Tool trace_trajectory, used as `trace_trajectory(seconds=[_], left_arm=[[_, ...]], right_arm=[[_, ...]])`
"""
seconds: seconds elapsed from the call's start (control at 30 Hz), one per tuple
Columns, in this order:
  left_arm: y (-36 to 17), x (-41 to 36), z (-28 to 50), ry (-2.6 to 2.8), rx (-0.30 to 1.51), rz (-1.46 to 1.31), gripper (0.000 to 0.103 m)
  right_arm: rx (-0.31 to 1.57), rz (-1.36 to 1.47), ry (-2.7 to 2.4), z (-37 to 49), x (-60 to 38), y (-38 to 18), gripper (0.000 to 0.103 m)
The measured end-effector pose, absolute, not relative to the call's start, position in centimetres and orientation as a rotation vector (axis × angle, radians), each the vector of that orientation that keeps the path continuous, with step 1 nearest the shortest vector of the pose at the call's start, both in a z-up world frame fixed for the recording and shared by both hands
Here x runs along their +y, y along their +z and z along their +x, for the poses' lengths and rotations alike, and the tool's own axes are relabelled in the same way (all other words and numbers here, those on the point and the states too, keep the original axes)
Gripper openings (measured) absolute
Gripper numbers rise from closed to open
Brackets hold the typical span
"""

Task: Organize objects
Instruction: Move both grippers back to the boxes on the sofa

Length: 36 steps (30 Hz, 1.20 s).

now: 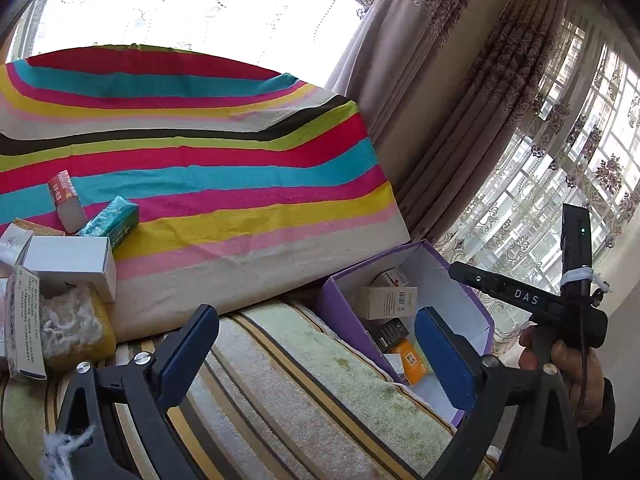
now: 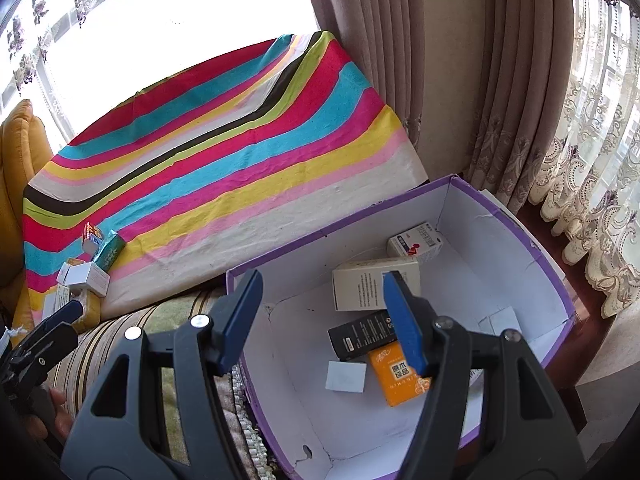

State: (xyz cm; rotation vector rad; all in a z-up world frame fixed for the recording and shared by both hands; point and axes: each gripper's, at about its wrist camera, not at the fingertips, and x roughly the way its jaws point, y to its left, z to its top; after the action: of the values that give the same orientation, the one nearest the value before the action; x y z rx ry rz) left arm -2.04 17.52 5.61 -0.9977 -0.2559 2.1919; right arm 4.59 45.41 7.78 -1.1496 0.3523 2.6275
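A purple box (image 2: 560, 280) with a white inside holds several small cartons: a beige one (image 2: 360, 284), a white one with red print (image 2: 416, 242), a black one (image 2: 356, 338) and an orange one (image 2: 394, 376). My right gripper (image 2: 324, 316) hovers open over the box with nothing between its fingers. My left gripper (image 1: 316, 344) is open above the striped cushion (image 1: 304, 380), left of the purple box (image 1: 340, 300). More cartons lie piled on the striped cloth, among them a teal one (image 1: 112, 222), a red-and-white one (image 1: 66, 200) and a white one (image 1: 68, 260).
The bright striped cloth (image 2: 240, 152) covers a raised surface behind the box. Heavy curtains (image 2: 380, 40) and lace curtains (image 2: 592, 200) hang at the windows. A yellow seat (image 2: 16, 140) stands at the far left. A hand (image 1: 576, 376) grips the right tool's handle.
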Motion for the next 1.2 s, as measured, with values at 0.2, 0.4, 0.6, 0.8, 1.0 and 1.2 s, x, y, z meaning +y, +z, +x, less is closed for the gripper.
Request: trace_trajectory(seconds=[0.2,0.4,0.6,0.8,1.0,1.2], left_arm=[[5.2,12.5,-2.1,2.276,-0.354,-1.029,0.099],[4.9,8.5,-1.4,2.349,-0.438,-1.033,0.099],[4.5,4.1,-0.7,2.413,-0.576,-1.047,0.095],[2.8,0.6,-1.0,2.437,-0.729,-1.147,0.084],[1.7,-0.3,-2.6,2.41,-0.805,-1.225,0.069],[0.4,0.2,-4.6,2.382,-0.774,-1.343,0.066]], right_arm=[[0.306,-1.191,2.668,4.0,42.5,7.6,0.067],[0.262,-1.232,2.713,3.4,39.5,7.5,0.067],[0.233,-1.28,2.762,2.9,36.4,7.1,0.067],[0.194,-1.363,2.822,2.4,32.2,6.0,0.068],[0.131,-1.428,2.881,2.1,28.4,4.9,0.071],[0.059,-1.448,2.937,1.8,25.4,4.6,0.074]])
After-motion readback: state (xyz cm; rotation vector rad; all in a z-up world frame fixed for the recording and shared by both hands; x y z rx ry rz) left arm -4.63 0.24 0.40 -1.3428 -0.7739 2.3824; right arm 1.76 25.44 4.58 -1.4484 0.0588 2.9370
